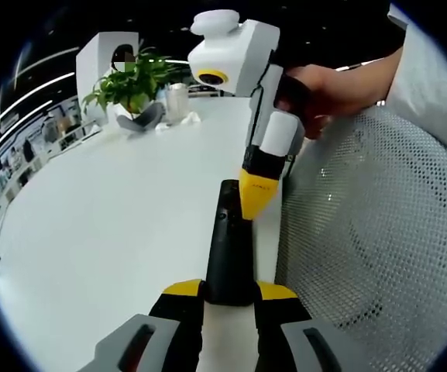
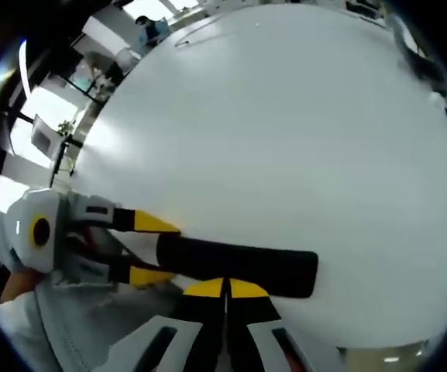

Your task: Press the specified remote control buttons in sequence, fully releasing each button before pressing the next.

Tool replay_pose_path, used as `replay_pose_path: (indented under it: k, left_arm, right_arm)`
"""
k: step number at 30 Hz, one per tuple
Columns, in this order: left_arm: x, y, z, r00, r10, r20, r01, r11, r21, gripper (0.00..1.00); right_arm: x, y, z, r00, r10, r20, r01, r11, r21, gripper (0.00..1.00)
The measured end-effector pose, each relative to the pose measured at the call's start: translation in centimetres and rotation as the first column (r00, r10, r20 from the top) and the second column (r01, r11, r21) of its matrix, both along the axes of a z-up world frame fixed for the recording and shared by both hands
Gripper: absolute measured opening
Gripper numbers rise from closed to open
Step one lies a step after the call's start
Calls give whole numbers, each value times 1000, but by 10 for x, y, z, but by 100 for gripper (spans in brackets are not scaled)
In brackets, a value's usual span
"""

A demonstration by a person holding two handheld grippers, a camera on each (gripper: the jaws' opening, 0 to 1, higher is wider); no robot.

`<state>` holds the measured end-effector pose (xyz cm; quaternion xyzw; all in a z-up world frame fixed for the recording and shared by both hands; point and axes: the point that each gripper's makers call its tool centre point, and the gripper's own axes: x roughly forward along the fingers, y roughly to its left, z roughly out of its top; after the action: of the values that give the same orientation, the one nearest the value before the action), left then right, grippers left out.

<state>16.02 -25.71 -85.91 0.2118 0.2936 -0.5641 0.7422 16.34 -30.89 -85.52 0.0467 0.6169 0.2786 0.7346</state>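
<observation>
A long black remote (image 1: 227, 240) lies out over the white table (image 1: 107, 225), near its right edge. My left gripper (image 1: 229, 291) is shut on the remote's near end, one yellow tip on each side. The right gripper (image 1: 255, 208) comes down from above in a person's hand (image 1: 335, 85); its yellow tips are shut together and rest against the remote's right side, about midway along. In the right gripper view the remote (image 2: 246, 263) lies crosswise, the right gripper (image 2: 225, 288) meets its near edge, and the left gripper (image 2: 152, 249) clamps its left end.
A potted plant (image 1: 130, 81), a white box (image 1: 103, 54), a white cup (image 1: 177, 101) and a grey object (image 1: 147, 118) stand at the table's far end. A white mesh chair (image 1: 378, 232) is close beside the table's right edge.
</observation>
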Motion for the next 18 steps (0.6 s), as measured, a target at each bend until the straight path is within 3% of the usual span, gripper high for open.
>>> replay_pose_path:
  k: [9,18]
  left_arm:
    - [0,0,0,1000,7,0,-7,1000,-3,24]
    - [0,0,0,1000,0,3,0,1000,-1,24]
  right_arm:
    - [0,0,-1,1000,20,16,-20,1000,-11,0]
    - [0,0,0,1000,-10,-16,10,1000,10,0]
